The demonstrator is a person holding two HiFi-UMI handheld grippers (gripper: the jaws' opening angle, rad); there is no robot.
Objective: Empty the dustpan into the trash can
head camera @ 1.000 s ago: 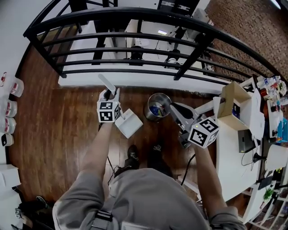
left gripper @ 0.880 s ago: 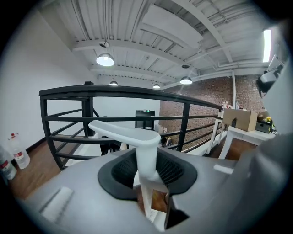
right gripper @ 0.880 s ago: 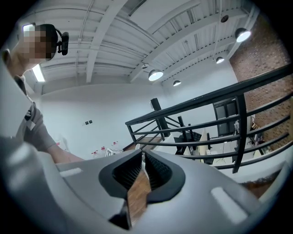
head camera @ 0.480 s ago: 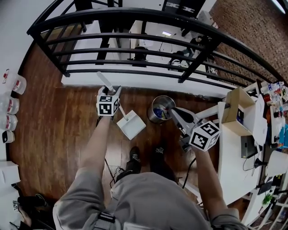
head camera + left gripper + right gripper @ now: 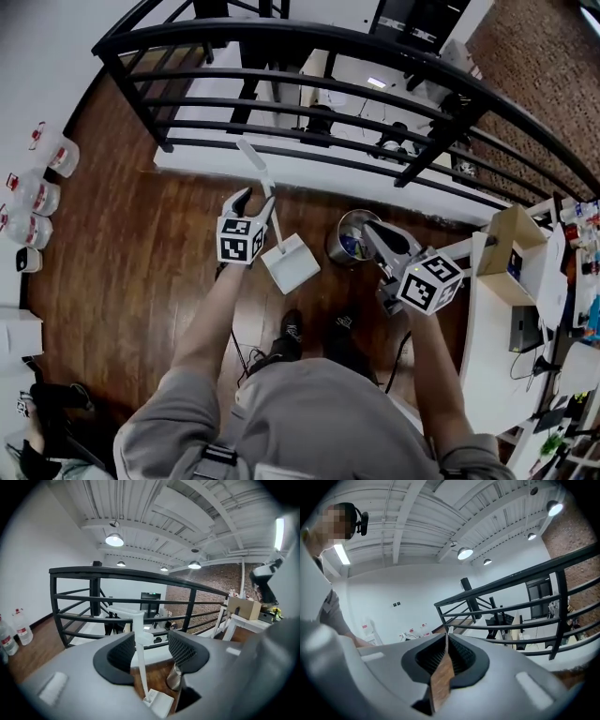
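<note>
Black railing (image 5: pixel 75 572) ahead, water bottles (image 5: pixel 42 194) at left, cardboard box (image 5: pixel 511 246) on white table (image 5: pixel 487 361) at right.

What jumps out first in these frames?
The white dustpan sits on the wood floor at centre, its handle between the jaws of the left tool, which have just been opening. Right of it stands a metal trash can, the shut right tool close by. A black railing spans the top.
</note>
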